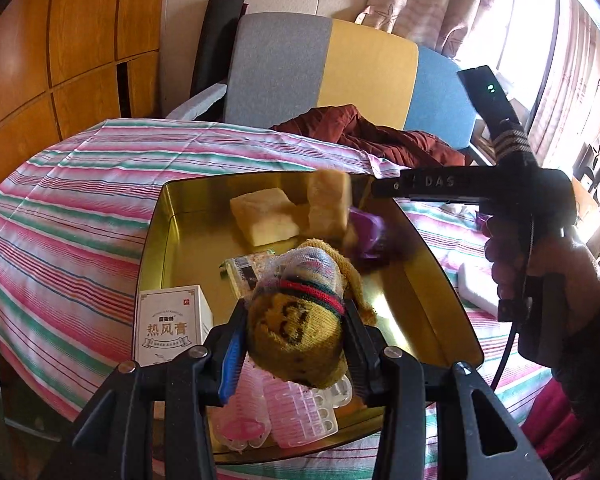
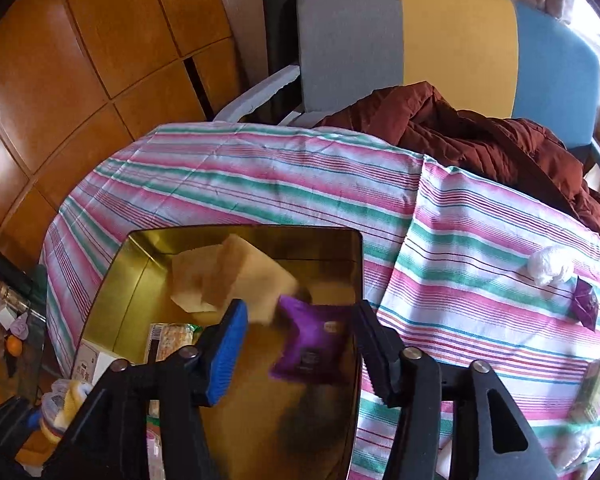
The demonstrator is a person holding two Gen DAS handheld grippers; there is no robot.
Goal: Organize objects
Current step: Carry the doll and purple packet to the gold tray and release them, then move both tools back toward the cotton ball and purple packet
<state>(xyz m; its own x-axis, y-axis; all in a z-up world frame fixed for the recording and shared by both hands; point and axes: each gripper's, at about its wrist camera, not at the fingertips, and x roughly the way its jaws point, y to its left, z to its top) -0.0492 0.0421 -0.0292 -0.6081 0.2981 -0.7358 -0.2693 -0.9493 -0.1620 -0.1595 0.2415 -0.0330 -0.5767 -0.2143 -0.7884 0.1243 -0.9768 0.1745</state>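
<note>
Right now I am holding a rolled sock (image 1: 300,320) clenched in the left tool (image 1: 294,344), its long axis running forward along the fingers, and it is hanging above the near end of the gold tin (image 1: 188,200) on the striped counter (image 1: 72,184). Directly beneath it are lying pink rollers (image 1: 284,412) and a white box (image 1: 172,324), so I am judging the drop to be straight down. My right tool (image 2: 300,336) is standing released over the tin's far right side, a purple packet (image 2: 312,344) below its spread fingers beside two sponges (image 2: 228,276). Another purple packet (image 2: 585,303) is waiting out on the cloth, nearer my right hand
</note>
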